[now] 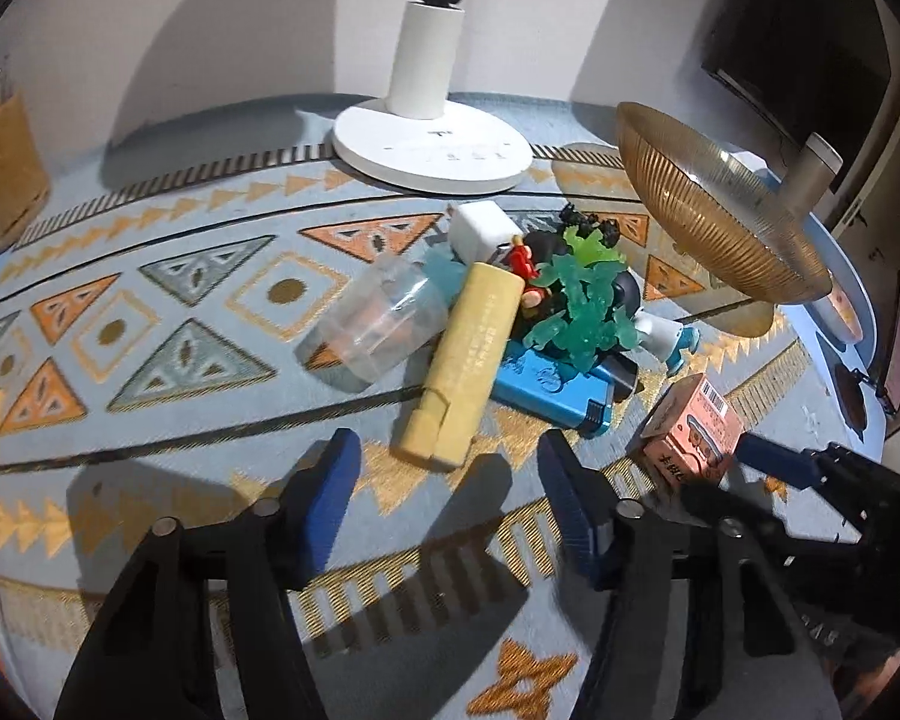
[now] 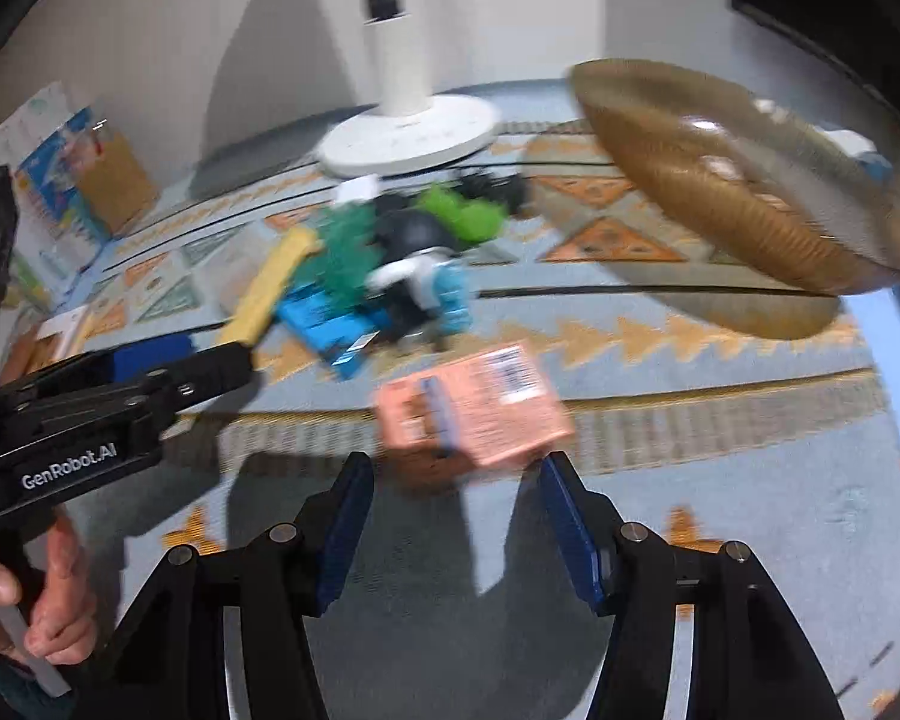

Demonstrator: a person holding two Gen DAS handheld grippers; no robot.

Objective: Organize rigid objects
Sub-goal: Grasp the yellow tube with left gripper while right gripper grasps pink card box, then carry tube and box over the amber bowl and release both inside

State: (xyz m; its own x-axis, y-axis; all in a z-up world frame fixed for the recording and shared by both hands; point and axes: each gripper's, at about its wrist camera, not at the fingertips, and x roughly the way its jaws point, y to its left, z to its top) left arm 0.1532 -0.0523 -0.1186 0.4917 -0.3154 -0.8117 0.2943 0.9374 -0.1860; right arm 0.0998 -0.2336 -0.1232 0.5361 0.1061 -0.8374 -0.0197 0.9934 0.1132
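Observation:
A pile of small objects lies on the patterned mat (image 1: 168, 420): a yellow case (image 1: 462, 360), a clear plastic cup (image 1: 378, 324), a blue box (image 1: 546, 390), green toy figures (image 1: 582, 300) and a white cube (image 1: 480, 231). My left gripper (image 1: 450, 456) is open, and the near end of the yellow case sits just ahead of its tips. A pink carton (image 2: 474, 414) stands apart from the pile. My right gripper (image 2: 457, 471) is open right behind the pink carton, which is not clamped. The picture there is blurred.
A tilted amber ribbed bowl (image 1: 720, 210) hangs over the mat at the right. A white round stand base (image 1: 432, 147) is behind the pile. A brown container (image 1: 6, 174) is at the far left. A hand (image 2: 30, 600) grips the left tool's handle.

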